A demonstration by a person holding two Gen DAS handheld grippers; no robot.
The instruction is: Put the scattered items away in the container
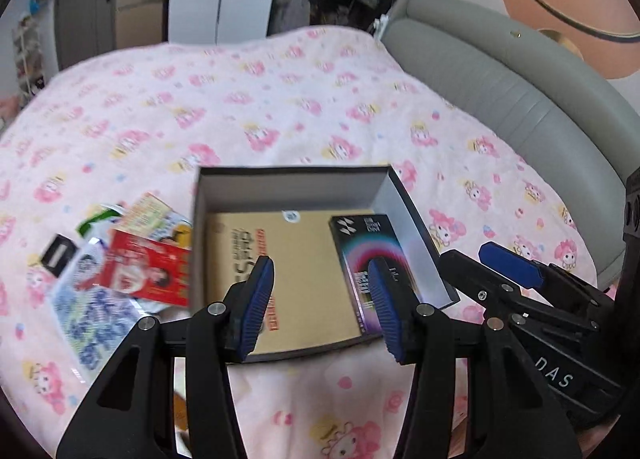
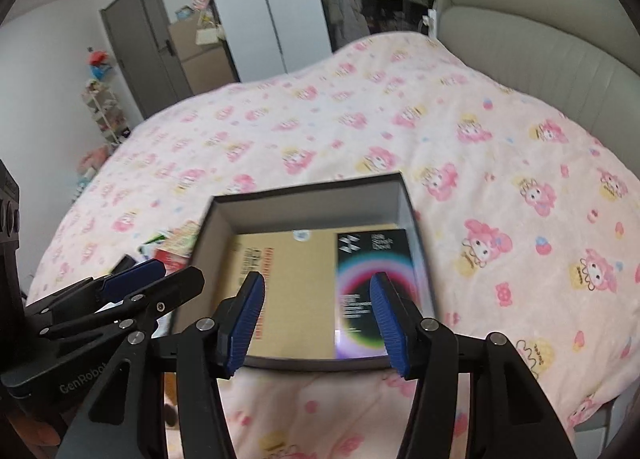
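On the pink cartoon-print blanket, near its front edge, sits the open box, dark outside, grey inside. A tan flat packet with red and black lettering too blurred to read covers most of its floor, and a black carton with a rainbow ring lies along the right wall; its white print is unreadable. Left of the box, touching its wall, a loose heap of packets overlaps: a red one, a blue-and-white one, a small black piece. The blanket beyond and right of the box lies bare up to the grey padded headboard. The left gripper and right gripper hover above the box's near side, jaws partly apart, nothing between them. One body reads "GenRobot", the other "DAS".
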